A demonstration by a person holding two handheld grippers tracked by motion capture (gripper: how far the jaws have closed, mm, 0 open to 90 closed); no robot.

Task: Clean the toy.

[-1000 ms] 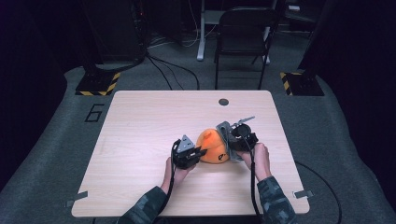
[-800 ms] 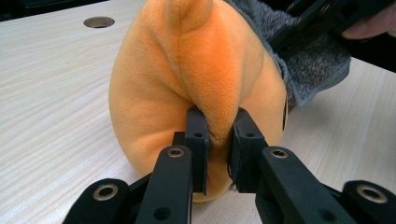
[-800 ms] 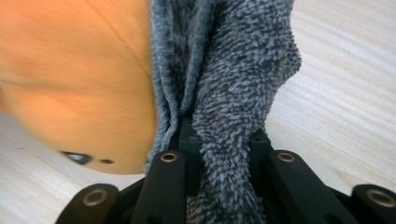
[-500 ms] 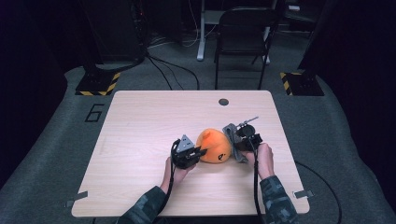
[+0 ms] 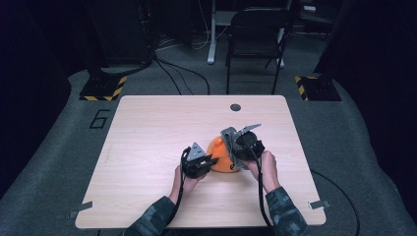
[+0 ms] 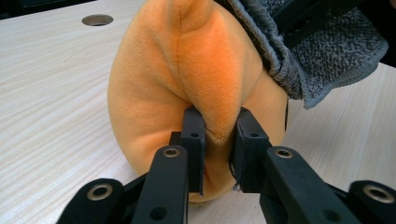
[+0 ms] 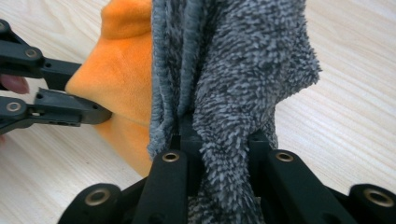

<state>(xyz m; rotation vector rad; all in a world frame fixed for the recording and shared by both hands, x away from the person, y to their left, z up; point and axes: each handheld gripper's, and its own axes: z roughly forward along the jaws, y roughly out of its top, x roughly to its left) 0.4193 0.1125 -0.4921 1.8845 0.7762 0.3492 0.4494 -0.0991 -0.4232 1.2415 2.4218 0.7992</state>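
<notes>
A round orange plush toy (image 5: 223, 156) sits on the pale wooden bench (image 5: 147, 132), well this side of the bench's round cable hole (image 5: 235, 107). The left tongs (image 6: 217, 140) pinch a fold of its orange fabric. Against the toy's right side, the right tongs (image 7: 219, 154) clamp a grey fuzzy terry cloth (image 7: 243, 70).

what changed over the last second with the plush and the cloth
The right gripper tipped over further onto the top of the orange plush, bringing the grey cloth with it, so less of the plush shows in the high view. The left gripper stayed clamped on a fold of the plush, which kept its spot on the table.
</notes>
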